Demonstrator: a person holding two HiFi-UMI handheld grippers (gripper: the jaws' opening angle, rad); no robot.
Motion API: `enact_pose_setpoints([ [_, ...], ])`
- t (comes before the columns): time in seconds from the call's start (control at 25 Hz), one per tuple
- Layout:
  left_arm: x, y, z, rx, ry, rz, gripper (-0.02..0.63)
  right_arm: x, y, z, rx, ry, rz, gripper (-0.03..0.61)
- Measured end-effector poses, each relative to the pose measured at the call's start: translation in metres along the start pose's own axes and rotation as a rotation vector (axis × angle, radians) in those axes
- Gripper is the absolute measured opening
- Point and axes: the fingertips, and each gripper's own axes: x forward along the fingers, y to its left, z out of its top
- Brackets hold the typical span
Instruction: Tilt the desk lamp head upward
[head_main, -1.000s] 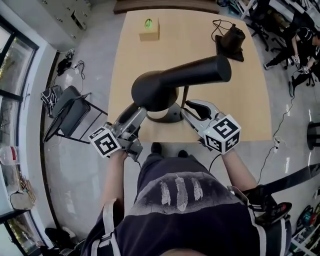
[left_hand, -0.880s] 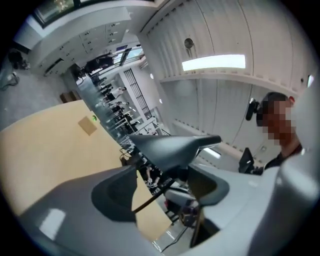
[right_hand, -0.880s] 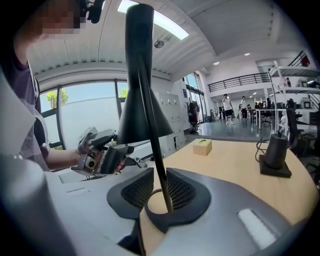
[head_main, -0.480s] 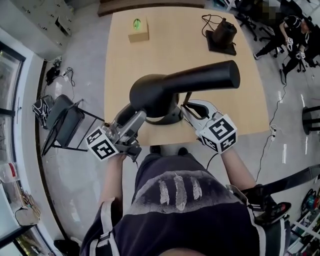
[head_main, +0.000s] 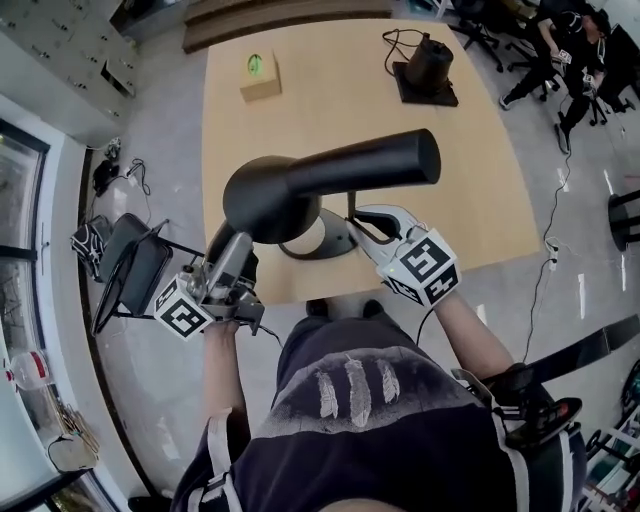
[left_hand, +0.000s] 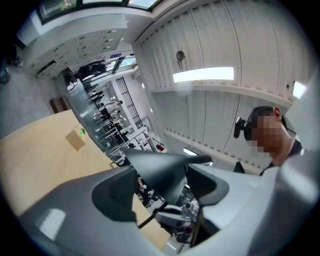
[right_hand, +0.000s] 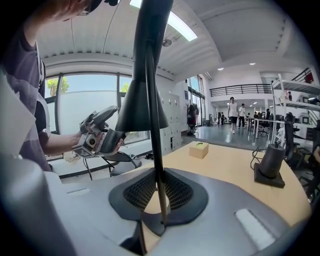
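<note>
A black desk lamp stands on the wooden table (head_main: 460, 170), near its front edge, with a round base (head_main: 338, 240). Its long head (head_main: 320, 180) lies almost level, and the flared shade (right_hand: 137, 107) hangs at the left. My right gripper (head_main: 360, 222) is shut on the thin stem (right_hand: 154, 120) just above the base, and the stem runs up between its pads (right_hand: 160, 210). My left gripper (head_main: 230, 258) reaches under the shade from the left. Its jaws are opening. The shade's edge (left_hand: 160, 167) sits between them, with gaps on both sides.
A small tan box (head_main: 260, 75) with a green mark lies at the table's far left. A black device with a cable (head_main: 425, 65) stands at the far right. A folding chair (head_main: 135, 270) is on the floor left of the table. People stand beyond it.
The view has shifted left. My left gripper sits lower and further left under the shade than before. My right gripper stays at the stem, and the lamp head's tilt looks much the same.
</note>
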Motion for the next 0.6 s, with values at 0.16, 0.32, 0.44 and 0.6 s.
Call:
enact_pose_setpoints([
  [0.16, 0.000, -0.004, 0.020, 0.035, -0.042, 0.004, 0.298, 0.000, 0.000, -0.002, -0.001, -0.004, 0.010, 0.046],
  [0.32, -0.003, -0.011, 0.045, 0.135, -0.057, 0.041, 0.298, 0.005, 0.002, 0.001, 0.009, -0.012, 0.027, 0.048],
  [0.44, -0.003, -0.018, 0.053, 0.206, -0.055, 0.061, 0.299, 0.003, 0.004, -0.003, -0.002, -0.007, 0.039, 0.048],
  [0.6, 0.002, -0.028, 0.069, 0.252, -0.088, 0.061, 0.299, 0.000, 0.003, -0.004, -0.010, -0.006, 0.033, 0.044],
])
